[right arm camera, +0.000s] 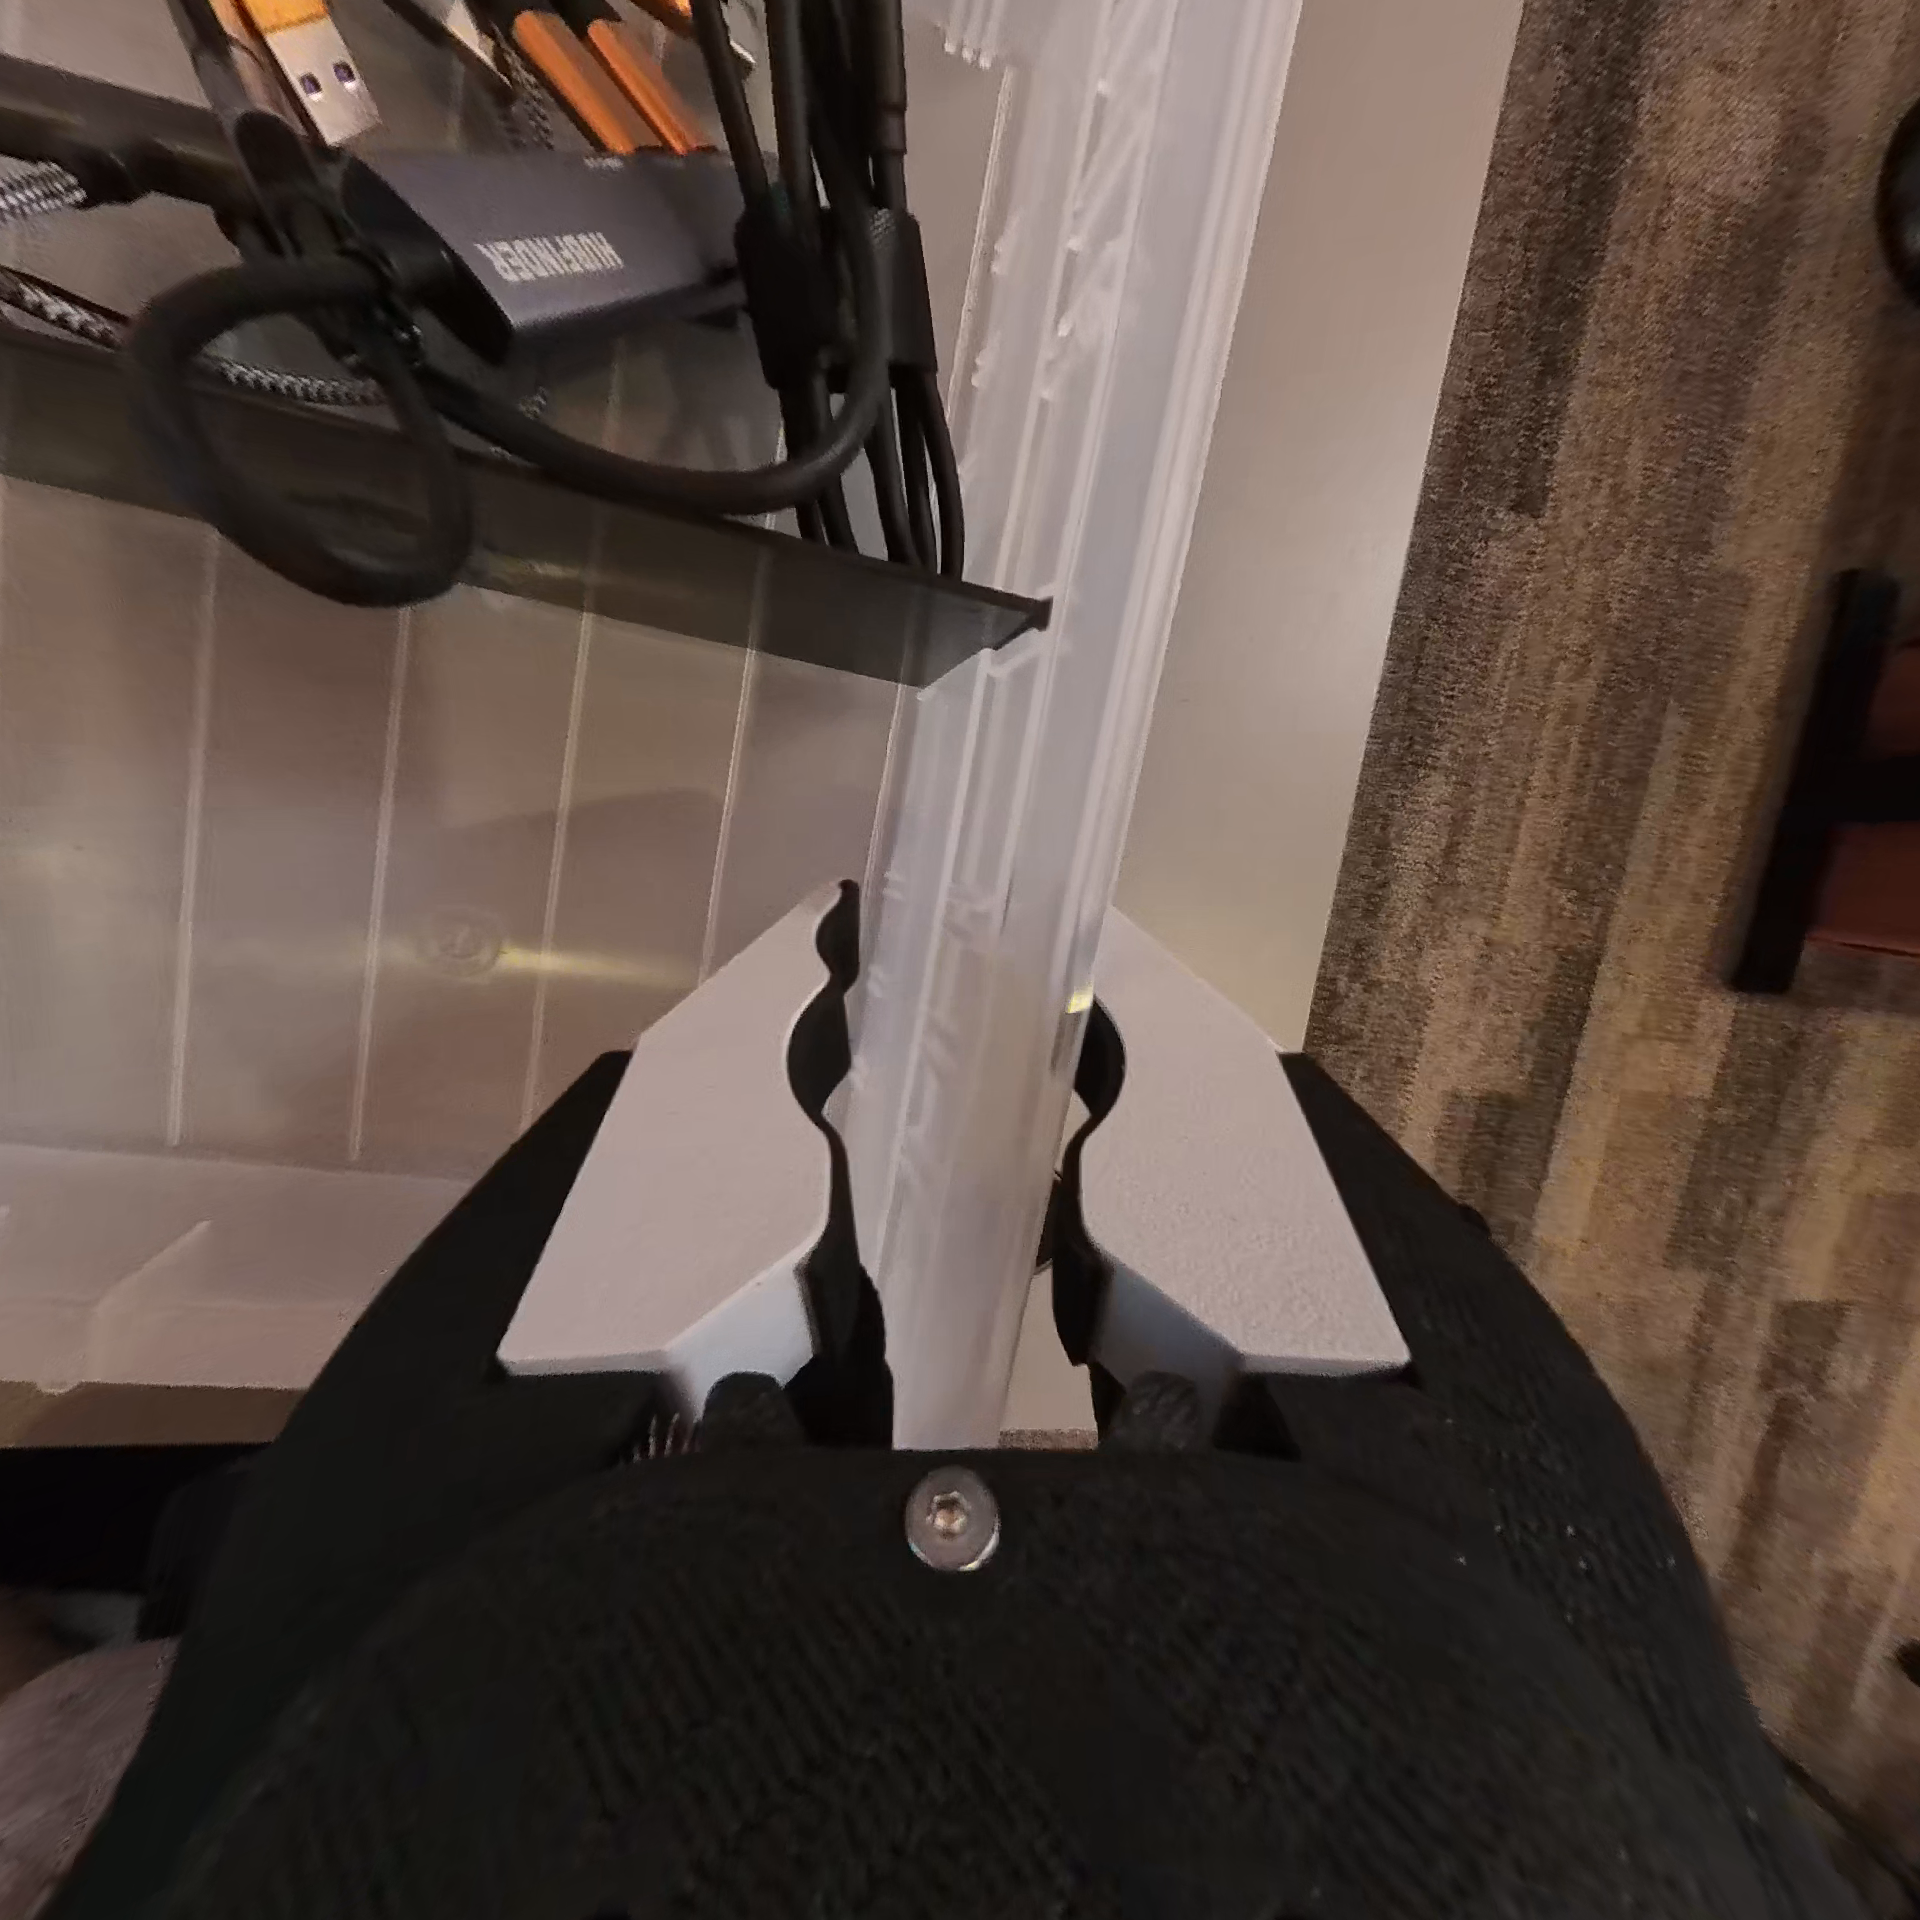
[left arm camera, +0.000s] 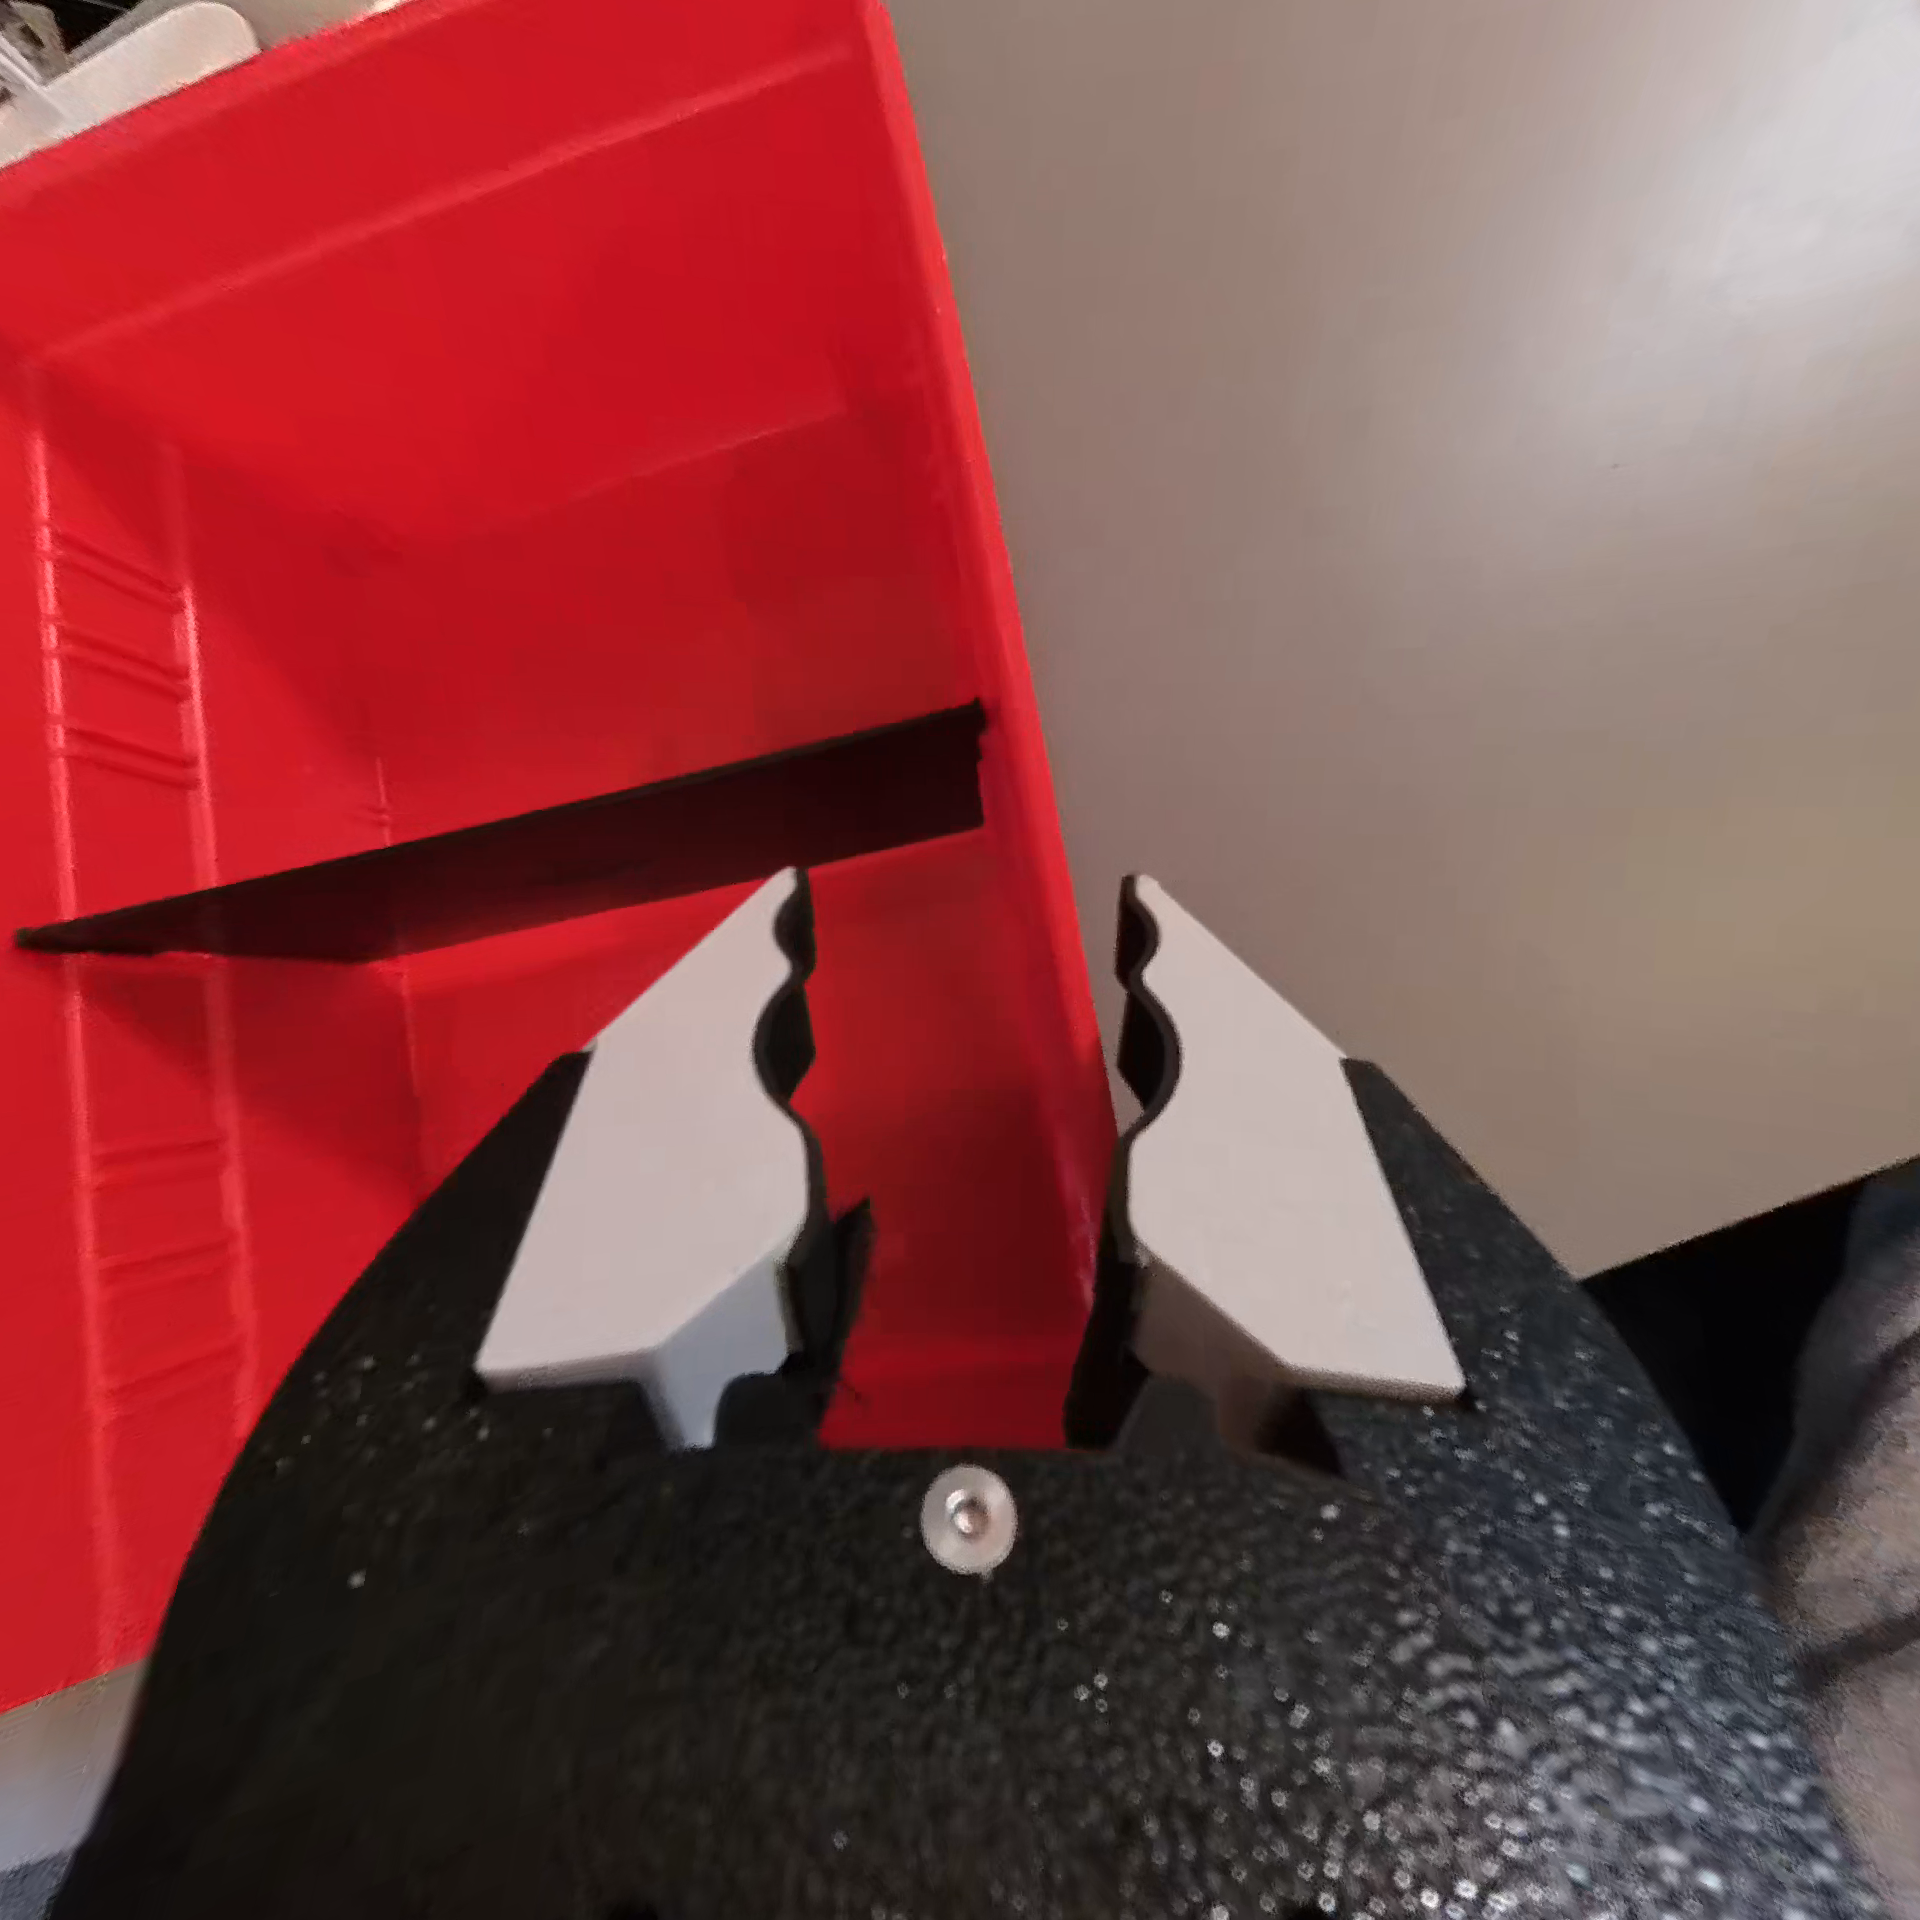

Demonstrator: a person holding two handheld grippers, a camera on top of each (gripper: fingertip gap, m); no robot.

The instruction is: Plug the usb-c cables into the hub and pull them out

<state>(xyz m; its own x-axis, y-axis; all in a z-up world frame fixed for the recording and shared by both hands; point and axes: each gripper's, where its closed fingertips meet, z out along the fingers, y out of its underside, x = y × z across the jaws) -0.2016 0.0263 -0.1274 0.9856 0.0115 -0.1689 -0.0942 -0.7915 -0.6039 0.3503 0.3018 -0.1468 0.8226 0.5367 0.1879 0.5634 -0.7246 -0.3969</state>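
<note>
The right gripper (right arm camera: 961,1039) is closed to a narrow gap on the right wall of a clear bin (right arm camera: 997,831): its grey fingers (right arm camera: 707,1174) sit one inside and one outside the wall, and the wavy pads press on the plastic or come very near it — the picture is soft here, so firm contact is likely but not certain. Ahead of it and up to the left, well beyond the fingertips, a dark divider (right arm camera: 727,566) crosses the bin. Behind that divider lies the grey hub (right arm camera: 582,265), with black cables (right arm camera: 883,343) bundled just to its right against the wall and one cable looping over the divider at left. Orange-bodied plugs (right arm camera: 623,88) show at the far end.

The left gripper (left arm camera: 964,1039) stands moderately open and holds nothing. It straddles the right wall of a red bin (left arm camera: 520,468), with the wall's edge running up between the fingers (left arm camera: 675,1143) nearer the right one; whether it touches is hard to tell. A black divider (left arm camera: 582,842) spans the red bin just past the fingertips. A pale table (left arm camera: 1455,623) lies to the right of the bin.
</note>
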